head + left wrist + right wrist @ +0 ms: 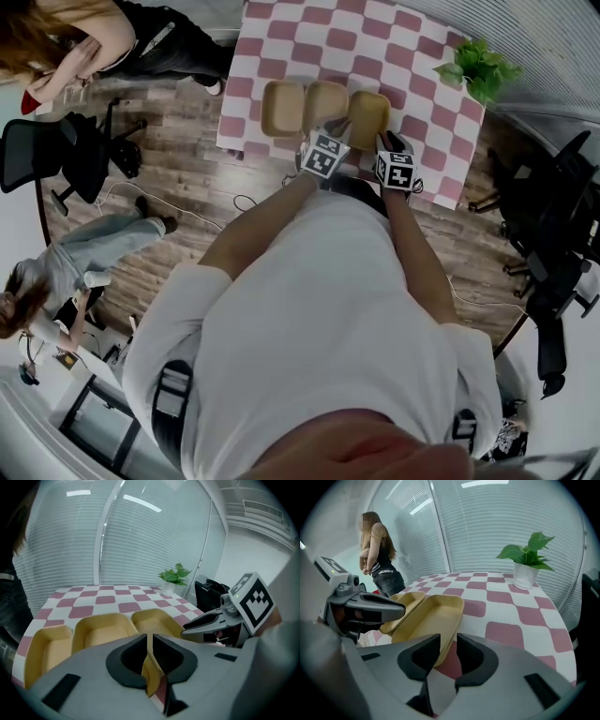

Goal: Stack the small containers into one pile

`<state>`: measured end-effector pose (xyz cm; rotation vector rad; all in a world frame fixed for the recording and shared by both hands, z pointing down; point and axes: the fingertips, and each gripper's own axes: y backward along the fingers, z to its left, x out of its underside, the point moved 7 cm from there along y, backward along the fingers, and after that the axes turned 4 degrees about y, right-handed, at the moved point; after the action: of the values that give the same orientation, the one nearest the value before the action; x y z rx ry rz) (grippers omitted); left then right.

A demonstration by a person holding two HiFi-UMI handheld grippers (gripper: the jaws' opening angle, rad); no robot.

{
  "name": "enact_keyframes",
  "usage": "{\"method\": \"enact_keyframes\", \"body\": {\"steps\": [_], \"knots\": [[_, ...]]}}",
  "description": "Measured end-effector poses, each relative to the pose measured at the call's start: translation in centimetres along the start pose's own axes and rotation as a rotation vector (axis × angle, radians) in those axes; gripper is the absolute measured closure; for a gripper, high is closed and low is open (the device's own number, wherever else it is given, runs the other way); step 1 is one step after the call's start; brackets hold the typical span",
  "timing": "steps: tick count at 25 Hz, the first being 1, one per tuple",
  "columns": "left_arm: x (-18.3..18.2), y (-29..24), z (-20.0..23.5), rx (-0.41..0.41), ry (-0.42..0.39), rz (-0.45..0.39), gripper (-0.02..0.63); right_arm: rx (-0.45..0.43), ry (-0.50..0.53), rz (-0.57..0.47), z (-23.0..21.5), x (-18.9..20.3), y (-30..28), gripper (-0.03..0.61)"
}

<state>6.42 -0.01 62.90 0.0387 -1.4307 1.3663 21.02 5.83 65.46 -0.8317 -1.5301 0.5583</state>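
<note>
Your left tongs [149, 648] are pinched together on a thin yellow rim, which I take to be the near edge of the right-hand tray [368, 117] lying straight ahead of them. Your right tongs [448, 642] stand apart, straddling that same tray's near corner without clamping it. To lift well, close the right pair on the wall before you raise anything, so the tray comes up level from two grips instead of hanging off one thin lip. Then carry it sideways over the middle tray [326, 101], square the two outlines and lower it straight in so it nests. The right-hand tray sits open side up on the checked surface [375, 37], towards the near edge, its long axis running away from you and slightly skewed against its neighbours. The middle tray and the left tray [284, 108] lie beside it in a row, long axes likewise pointing away. Whether the right-hand rim touches or overlaps the middle one I cannot tell.
</note>
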Motion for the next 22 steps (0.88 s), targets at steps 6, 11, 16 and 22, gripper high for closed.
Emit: {"method": "enact_keyframes", "body": {"steps": [6, 11, 16, 22], "knots": [[0.9, -0.6, 0.4, -0.005, -0.001, 0.03, 0.577, 0.035, -0.129, 0.011, -0.2, 0.4, -0.6, 0.503], [0.5, -0.3, 0.4, 0.005, 0.004, 0.03, 0.577, 0.067, -0.24, 0.002, -0.8, 0.3, -0.4, 0.535], [-0.4, 0.0, 0.2, 0.018, -0.003, 0.014, 0.577, 0.083, -0.324, -0.012, -1.2, 0.3, 0.1, 0.535], [-1.3, 0.3, -0.4, 0.046, 0.001, -0.002, 0.577, 0.107, -0.396, -0.049, -1.8, -0.9, 1.7, 0.537]]}}
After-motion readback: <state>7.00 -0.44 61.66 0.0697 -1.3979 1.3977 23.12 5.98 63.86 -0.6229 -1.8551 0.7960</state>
